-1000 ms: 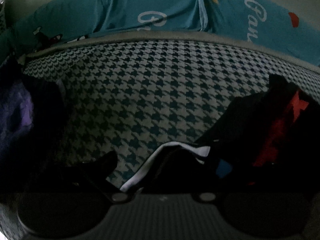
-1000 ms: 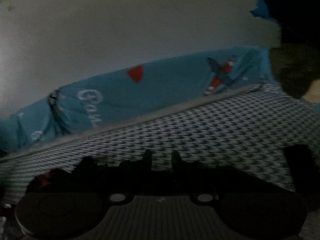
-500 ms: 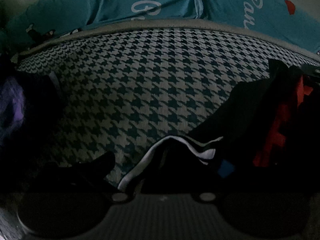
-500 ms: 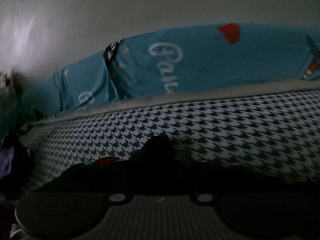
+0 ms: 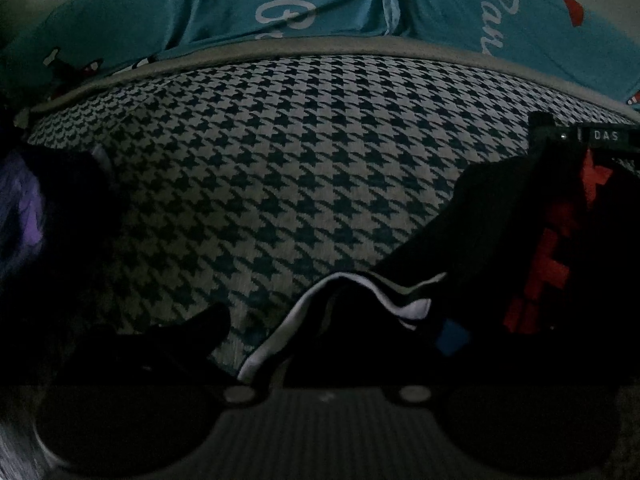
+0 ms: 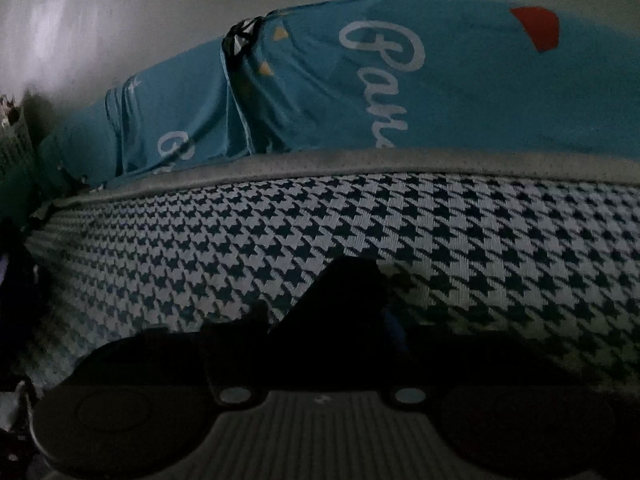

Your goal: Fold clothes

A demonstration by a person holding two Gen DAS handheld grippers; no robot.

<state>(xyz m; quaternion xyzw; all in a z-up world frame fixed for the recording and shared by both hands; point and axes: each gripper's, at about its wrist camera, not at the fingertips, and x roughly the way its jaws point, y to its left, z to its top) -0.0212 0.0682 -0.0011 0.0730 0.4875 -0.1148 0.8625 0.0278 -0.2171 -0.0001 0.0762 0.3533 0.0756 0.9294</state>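
Down at my left gripper (image 5: 324, 320), dark cloth with a white edge rises between the fingers, but the tips are lost in shadow and I cannot tell whether they pinch it or merely stand around it. That cloth belongs to the black garment (image 5: 472, 236), which spreads from the near edge out to the right, with red blocky print (image 5: 560, 248) on it and a small blue patch (image 5: 452, 334) close to my fingers. My right gripper (image 6: 332, 312) has just been closing its jaws; a dark peak of fabric (image 6: 344, 284) stands up between them, yet the picture is too dim for me to tell whether the pads press on it. Everything lies on a houndstooth bed cover (image 5: 260, 168) with a grey piped border (image 6: 360, 160) along its far side. Beyond that border sit teal pillows (image 6: 440, 80) with white script lettering. At the far left of the left wrist view I see a purple heap (image 5: 24, 216), mostly in darkness.
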